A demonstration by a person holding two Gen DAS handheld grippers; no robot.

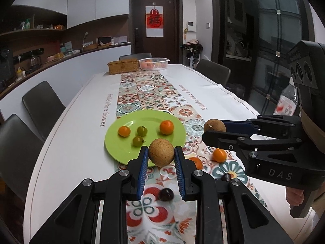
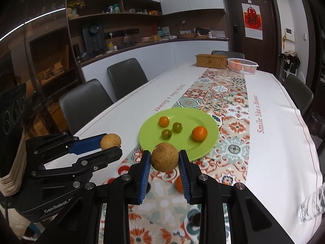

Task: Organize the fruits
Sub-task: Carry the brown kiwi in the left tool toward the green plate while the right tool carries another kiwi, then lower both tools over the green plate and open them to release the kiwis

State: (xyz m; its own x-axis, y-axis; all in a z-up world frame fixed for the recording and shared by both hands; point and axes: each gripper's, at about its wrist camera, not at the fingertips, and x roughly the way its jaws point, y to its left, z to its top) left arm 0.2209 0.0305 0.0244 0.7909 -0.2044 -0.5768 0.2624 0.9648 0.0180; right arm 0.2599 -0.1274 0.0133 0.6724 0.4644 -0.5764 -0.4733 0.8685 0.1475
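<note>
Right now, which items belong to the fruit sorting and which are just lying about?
Job: round tan fruit in left gripper; second tan fruit in right gripper; lime-green plate; loose orange fruit.
Lying about: woven box; white plastic basket.

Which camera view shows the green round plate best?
The right wrist view: the green round plate lies nearly whole, only its near rim behind the held brown fruit. In the left wrist view the left tool covers more of the near edge.

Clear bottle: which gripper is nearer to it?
Right. The right gripper is just left of the clear bottle; the left gripper is farther left, at the green plate's rim.
</note>
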